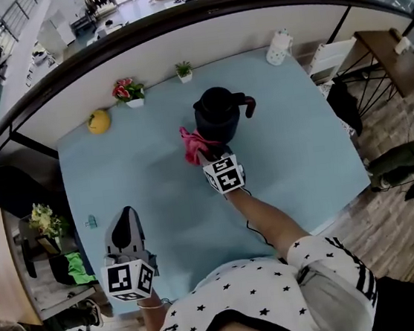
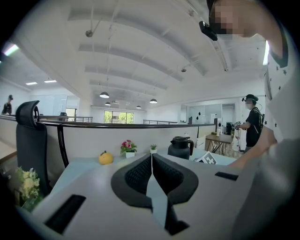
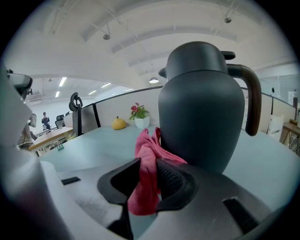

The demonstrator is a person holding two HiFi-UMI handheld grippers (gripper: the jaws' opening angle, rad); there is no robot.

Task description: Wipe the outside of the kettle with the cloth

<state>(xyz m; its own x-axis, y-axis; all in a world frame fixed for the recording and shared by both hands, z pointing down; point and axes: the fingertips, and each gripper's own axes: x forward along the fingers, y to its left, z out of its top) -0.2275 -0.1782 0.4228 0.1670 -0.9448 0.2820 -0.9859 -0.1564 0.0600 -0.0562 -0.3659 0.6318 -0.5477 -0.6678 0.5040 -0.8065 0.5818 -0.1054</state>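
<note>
Right gripper [image 3: 147, 176] clamps pink cloth [image 3: 147, 154] against dark kettle [image 3: 201, 108] side; left gripper [image 2: 152, 176] closed, empty, apart on table [image 1: 295, 150].

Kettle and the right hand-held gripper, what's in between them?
The cloth, pinched in the right hand-held gripper, bunches up right beside the kettle. The right gripper view shows it.

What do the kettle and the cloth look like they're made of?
The kettle looks like matte dark grey coated metal or plastic: even, dull sheen. Its handle is brown, material unclear. The cloth is soft pink fabric, perhaps microfibre: fuzzy and limply folded.
</note>
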